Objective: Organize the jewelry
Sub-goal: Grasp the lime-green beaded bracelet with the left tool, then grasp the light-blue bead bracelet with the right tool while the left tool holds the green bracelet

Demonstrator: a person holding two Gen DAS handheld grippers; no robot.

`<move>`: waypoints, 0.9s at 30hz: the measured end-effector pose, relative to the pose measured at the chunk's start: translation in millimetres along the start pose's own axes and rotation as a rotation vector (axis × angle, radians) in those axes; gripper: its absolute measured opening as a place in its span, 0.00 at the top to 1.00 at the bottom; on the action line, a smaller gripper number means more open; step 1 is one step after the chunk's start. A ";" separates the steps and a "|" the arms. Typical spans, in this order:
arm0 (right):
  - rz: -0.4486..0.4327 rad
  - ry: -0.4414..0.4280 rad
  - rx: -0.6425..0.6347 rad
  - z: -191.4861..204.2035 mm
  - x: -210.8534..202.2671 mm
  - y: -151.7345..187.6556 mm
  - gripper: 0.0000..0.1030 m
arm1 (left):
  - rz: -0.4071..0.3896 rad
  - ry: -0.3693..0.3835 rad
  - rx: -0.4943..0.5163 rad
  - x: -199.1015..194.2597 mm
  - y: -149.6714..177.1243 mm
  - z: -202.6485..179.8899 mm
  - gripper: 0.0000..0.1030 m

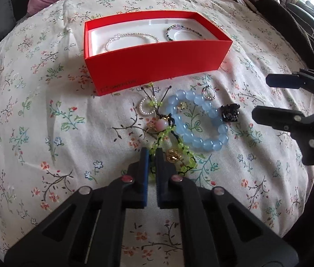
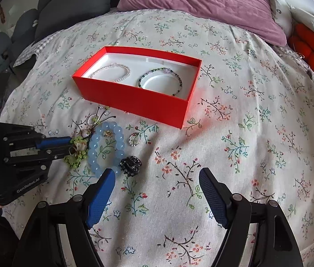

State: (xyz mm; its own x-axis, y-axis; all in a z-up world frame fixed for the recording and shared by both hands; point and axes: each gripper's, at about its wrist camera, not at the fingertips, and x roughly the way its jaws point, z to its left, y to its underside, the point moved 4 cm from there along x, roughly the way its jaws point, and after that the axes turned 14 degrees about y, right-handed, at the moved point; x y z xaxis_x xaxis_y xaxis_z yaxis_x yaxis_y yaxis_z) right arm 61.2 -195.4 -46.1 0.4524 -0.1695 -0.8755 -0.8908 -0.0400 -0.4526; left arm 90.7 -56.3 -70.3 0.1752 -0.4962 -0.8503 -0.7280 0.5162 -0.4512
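the left hand-held gripper (image 1: 152, 155) is clamped on the green beaded bracelet (image 1: 174, 155), its blue-padded fingers drawn together on the strand where it lies on the floral bedspread (image 1: 45, 111). a gold charm (image 1: 173, 155) on that bracelet sits just beside the right-hand finger, and its black cords run up toward a pink bead (image 1: 160, 123). the right hand-held gripper (image 2: 157, 175) hangs above the bedspread with its fingers wide apart and nothing between them; its left finger tip overlaps the near edge of the blue bead bracelet (image 2: 106, 146) in the right wrist view, but whether it touches cannot be told.

the blue bead bracelet lies just beside the green one, with a black hair claw (image 2: 130, 164) touching its near right side, a small ring (image 2: 133, 139) just beyond it and a little pearl ring (image 1: 146, 105) near the cords.

the red box (image 2: 134, 98) stands open farther back on the bed, holding a pale beaded bracelet (image 2: 112, 72) in its left part and a dark beaded bracelet (image 2: 161, 81) in its right part. a purple quilt (image 2: 201, 4) is bunched at the head of the bed
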 end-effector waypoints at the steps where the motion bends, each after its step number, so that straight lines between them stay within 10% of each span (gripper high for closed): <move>1: 0.002 -0.004 0.004 -0.4 0.7 -1.3 0.24 | -0.011 0.003 -0.004 -5.2 -1.2 -0.7 0.94; 11: 0.065 -0.081 0.034 0.8 9.6 -20.0 0.26 | -0.139 0.025 -0.071 -60.7 -13.3 -1.9 0.94; 20: 0.165 -0.203 0.080 27.2 26.1 -31.0 0.68 | -0.165 0.018 -0.174 -79.5 -11.9 8.5 0.94; 27: 0.253 -0.192 0.120 36.1 49.5 -32.3 0.75 | -0.150 0.010 -0.182 -78.7 -6.0 10.9 0.94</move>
State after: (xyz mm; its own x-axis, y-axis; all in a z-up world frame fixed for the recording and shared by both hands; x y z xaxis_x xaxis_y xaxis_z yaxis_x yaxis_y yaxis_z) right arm 113.9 -166.9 -80.9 0.2278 0.0293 -0.9733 -0.9697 0.0979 -0.2240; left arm 88.6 -12.7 -3.5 0.2846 -0.5656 -0.7740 -0.8020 0.3018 -0.5154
